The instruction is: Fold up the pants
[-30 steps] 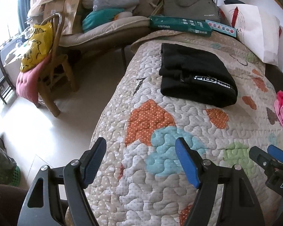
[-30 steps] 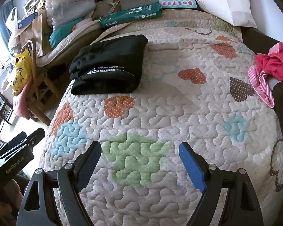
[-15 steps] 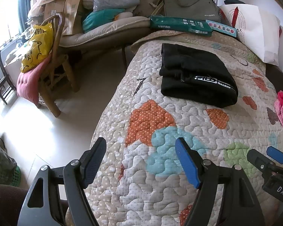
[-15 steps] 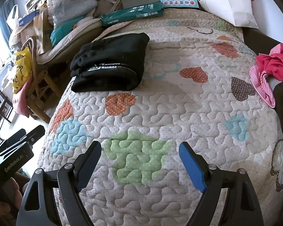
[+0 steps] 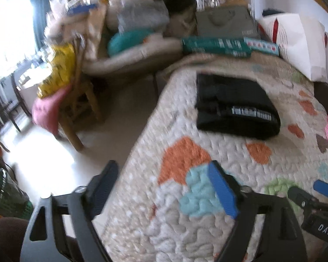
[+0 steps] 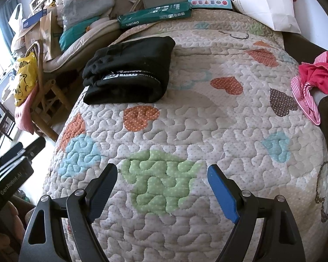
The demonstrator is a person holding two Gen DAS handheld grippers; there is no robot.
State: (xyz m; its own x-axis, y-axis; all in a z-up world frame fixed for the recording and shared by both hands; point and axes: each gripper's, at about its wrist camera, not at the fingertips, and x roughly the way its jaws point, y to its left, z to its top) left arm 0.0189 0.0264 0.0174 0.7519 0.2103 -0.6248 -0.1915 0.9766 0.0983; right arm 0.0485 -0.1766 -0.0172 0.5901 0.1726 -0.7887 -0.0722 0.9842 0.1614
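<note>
The black pants (image 6: 131, 69) lie folded into a thick rectangle on the quilted bed (image 6: 185, 120), near its far left edge, with a white logo band facing me. They also show in the left wrist view (image 5: 236, 107), blurred. My left gripper (image 5: 166, 187) is open and empty above the bed's near left edge. My right gripper (image 6: 161, 187) is open and empty above the green patch at the bed's near end. Both are well short of the pants.
A pink and striped garment (image 6: 312, 80) lies at the bed's right edge. A green box (image 6: 155, 15) and a white bag (image 6: 264, 2) sit at the far end. A wooden chair (image 5: 76, 100) with a yellow bag stands on the floor to the left.
The left wrist view has tilted up and is now blurred by motion. The right gripper has drawn back slightly. Both grippers stay open and the pants have not moved.
</note>
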